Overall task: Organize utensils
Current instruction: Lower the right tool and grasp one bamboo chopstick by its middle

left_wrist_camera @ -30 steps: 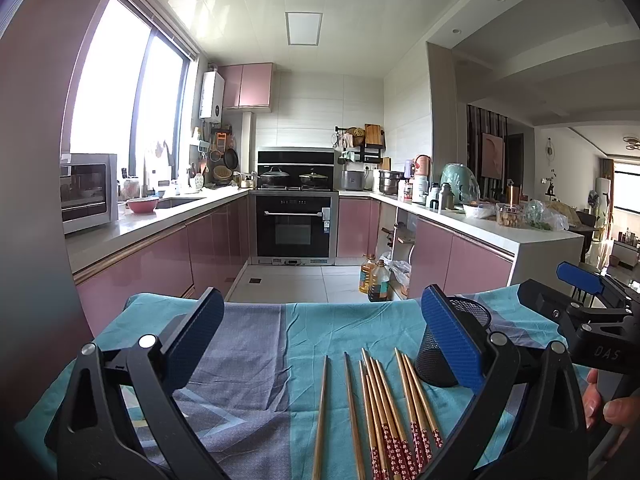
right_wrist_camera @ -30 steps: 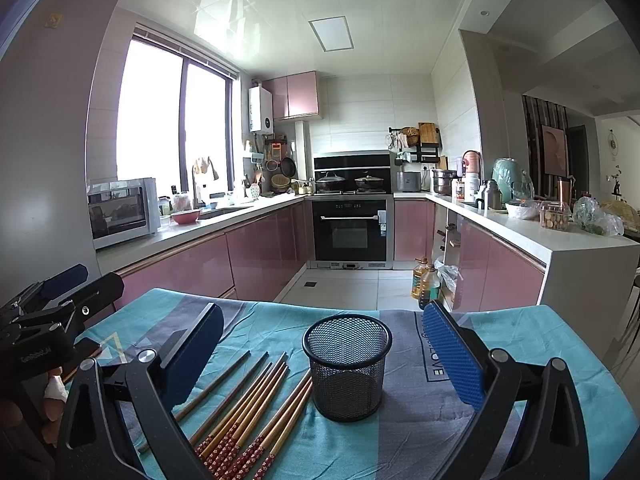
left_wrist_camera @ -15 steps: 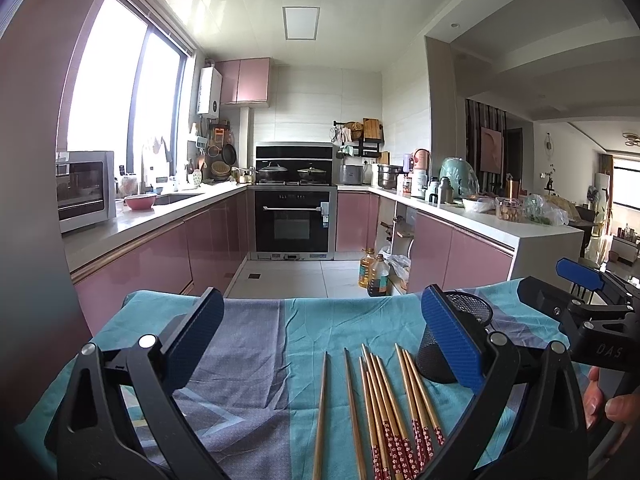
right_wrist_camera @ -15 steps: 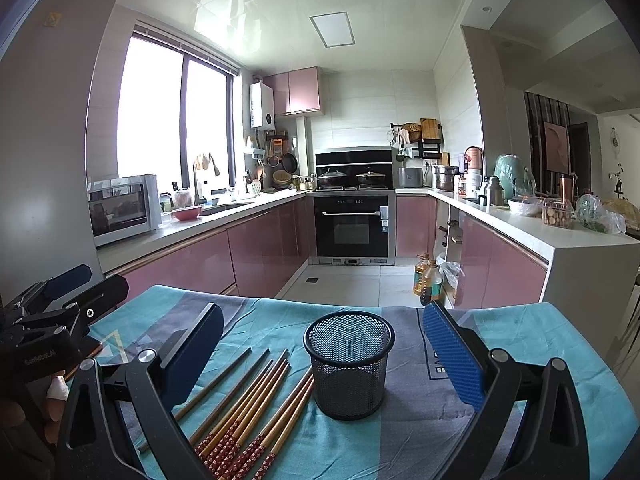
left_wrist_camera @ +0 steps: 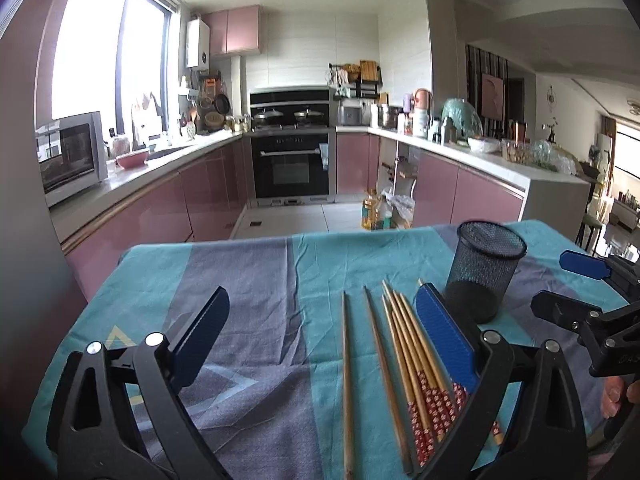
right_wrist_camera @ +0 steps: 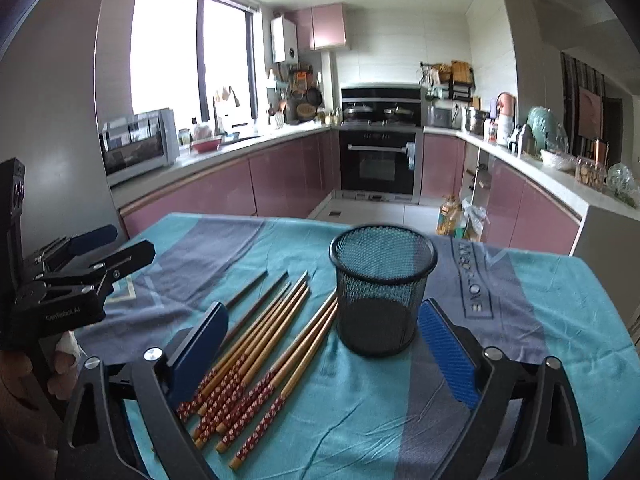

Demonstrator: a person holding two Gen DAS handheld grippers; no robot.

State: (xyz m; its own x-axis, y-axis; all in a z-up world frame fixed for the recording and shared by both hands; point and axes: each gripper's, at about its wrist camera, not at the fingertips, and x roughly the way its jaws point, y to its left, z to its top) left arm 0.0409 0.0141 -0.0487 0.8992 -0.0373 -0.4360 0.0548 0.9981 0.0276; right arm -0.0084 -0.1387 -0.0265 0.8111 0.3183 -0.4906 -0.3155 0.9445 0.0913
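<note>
Chopsticks, wooden with red patterned handles (right_wrist_camera: 256, 364), lie loose in a fan on the teal and grey cloth-covered surface (right_wrist_camera: 540, 360), just left of the black wire-mesh cup (right_wrist_camera: 382, 292), which stands empty. Since a second ago you have tipped both views down toward them. Your left gripper (left_wrist_camera: 320, 344) and right gripper (right_wrist_camera: 320, 356) are closing their jaws from full width, with nothing pressed between yet. Handle ends hide behind the left gripper's right jaw, so the count is uncertain.
</note>
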